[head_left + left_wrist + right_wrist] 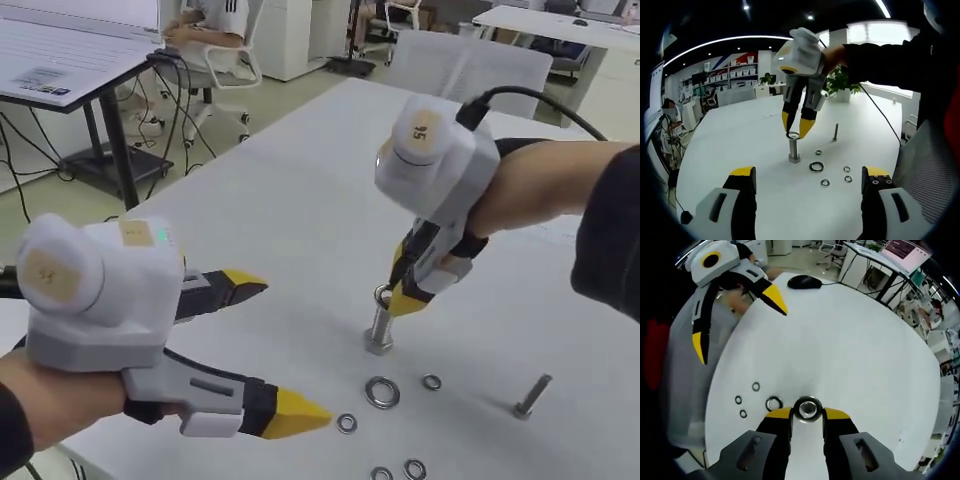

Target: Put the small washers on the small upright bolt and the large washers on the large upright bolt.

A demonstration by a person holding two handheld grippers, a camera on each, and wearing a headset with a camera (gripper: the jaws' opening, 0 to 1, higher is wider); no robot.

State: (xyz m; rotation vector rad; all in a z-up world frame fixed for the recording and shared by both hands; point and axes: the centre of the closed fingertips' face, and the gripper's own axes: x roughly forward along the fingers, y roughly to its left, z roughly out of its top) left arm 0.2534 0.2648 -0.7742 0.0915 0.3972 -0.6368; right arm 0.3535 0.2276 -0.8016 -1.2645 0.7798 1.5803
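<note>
The large bolt (pixel 379 330) stands upright on the white table (pixel 300 190). My right gripper (pixel 397 297) points down over it, shut on a large washer (pixel 383 295) at the bolt's top; the washer (pixel 807 400) sits between its yellow tips (pixel 807 413). Another large washer (pixel 382 392) lies flat just in front of the bolt, with several small washers (pixel 347 423) around it. The small bolt (pixel 835 131) stands upright to the right. My left gripper (pixel 272 346) hovers open and empty at the near left; in its own view its tips (pixel 809 172) frame the large bolt (pixel 794 150).
A black mouse (pixel 804 281) with its cable lies on the far part of the table. Office chairs (pixel 215 50) and another desk (pixel 70 60) stand beyond the table's left edge. A grey chair back (pixel 470 65) is at the far end.
</note>
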